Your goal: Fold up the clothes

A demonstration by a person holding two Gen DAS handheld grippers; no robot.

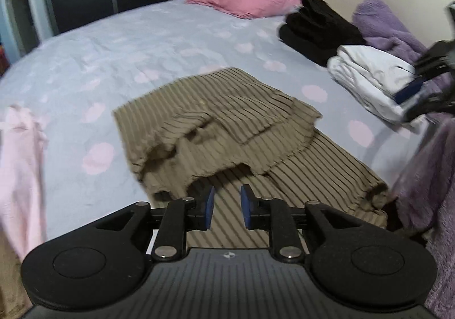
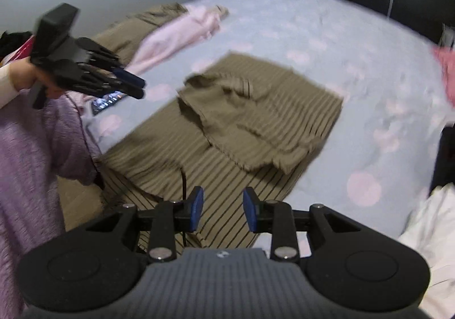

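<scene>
olive striped garment (image 1: 227, 120) lies partly folded on the bed sheet (image 1: 113, 43), upper half doubled back. left gripper (image 1: 226, 209) above its near edge, pads apart, nothing between. right gripper (image 2: 223, 209) likewise parted and empty, clear of the cloth.
</scene>
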